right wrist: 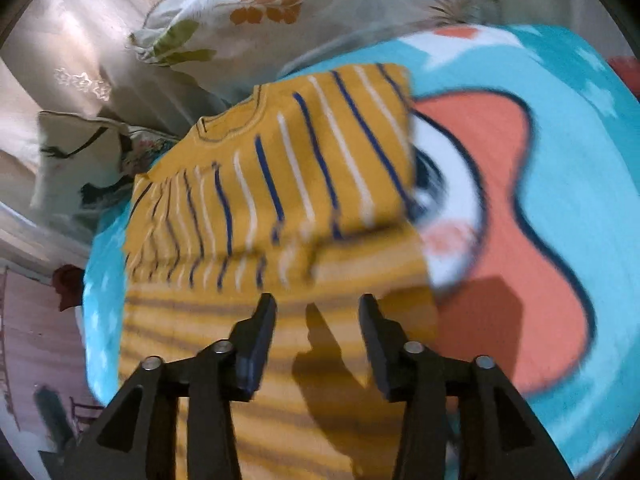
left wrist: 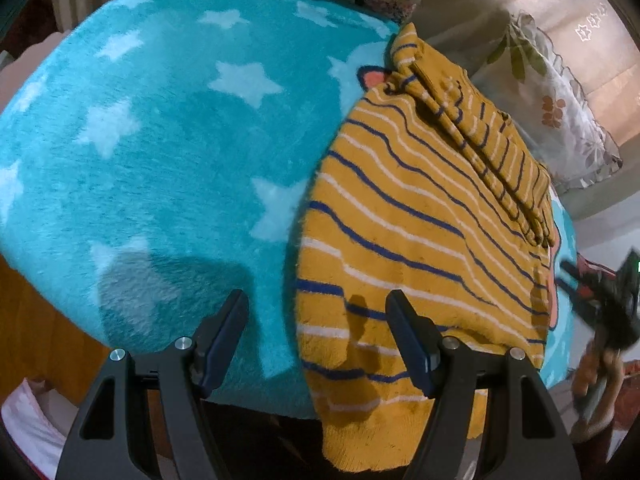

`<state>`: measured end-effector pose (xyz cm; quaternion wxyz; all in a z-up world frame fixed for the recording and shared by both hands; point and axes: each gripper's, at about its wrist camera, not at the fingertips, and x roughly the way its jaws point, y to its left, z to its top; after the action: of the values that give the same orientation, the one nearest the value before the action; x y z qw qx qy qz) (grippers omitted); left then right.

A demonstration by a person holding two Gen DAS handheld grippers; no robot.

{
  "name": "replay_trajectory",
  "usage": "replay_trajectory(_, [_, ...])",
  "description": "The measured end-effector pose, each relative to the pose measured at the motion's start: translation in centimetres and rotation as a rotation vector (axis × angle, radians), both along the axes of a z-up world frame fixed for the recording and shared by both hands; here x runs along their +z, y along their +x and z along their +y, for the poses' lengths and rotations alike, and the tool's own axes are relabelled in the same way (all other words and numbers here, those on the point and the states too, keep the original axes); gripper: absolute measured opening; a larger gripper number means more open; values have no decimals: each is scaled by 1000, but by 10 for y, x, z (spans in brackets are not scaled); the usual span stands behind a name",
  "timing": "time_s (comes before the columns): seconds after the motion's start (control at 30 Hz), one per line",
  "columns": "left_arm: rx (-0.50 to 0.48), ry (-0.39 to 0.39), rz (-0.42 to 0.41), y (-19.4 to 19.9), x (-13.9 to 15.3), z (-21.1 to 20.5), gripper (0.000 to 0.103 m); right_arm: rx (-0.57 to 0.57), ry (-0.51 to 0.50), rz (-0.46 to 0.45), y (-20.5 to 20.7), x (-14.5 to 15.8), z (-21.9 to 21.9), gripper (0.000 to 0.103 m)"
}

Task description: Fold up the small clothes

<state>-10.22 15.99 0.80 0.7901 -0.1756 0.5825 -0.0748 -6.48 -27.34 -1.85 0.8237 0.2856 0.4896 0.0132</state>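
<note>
Teal star-print blanket [left wrist: 160, 152] is seen covering the bed in the left wrist view; floral pillow [left wrist: 560, 112] sits behind. Left gripper [left wrist: 316, 316] is held low with jaws spread, empty, over the near hem of the striped mustard shirt [left wrist: 420, 220].

Right wrist view, blurred: right gripper [right wrist: 316, 316] is spread, empty, above the partly folded shirt [right wrist: 280, 180].

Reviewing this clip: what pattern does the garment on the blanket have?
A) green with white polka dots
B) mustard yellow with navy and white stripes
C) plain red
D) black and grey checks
B: the small shirt on the teal star blanket is mustard yellow crossed by thin navy and white stripes.
</note>
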Motion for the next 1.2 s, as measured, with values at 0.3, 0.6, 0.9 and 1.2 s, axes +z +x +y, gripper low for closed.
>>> replay_trajectory(0.3, [-143, -153, 10, 3, -6, -14, 70, -49, 218, 73, -113, -48, 8, 60])
replay_trajectory(0.6, [-260, -261, 40, -14, -11, -30, 70, 5, 378, 13, -147, -64, 52, 61])
replay_trajectory(0.9, [-295, -170, 55, -21, -14, -38, 15, 68, 390, 84, -158, -81, 82, 28])
replay_trajectory(1.2, [-239, -164, 87, -63, 22, -7, 7, 281, 332, 82, -184, -30, 82, 9])
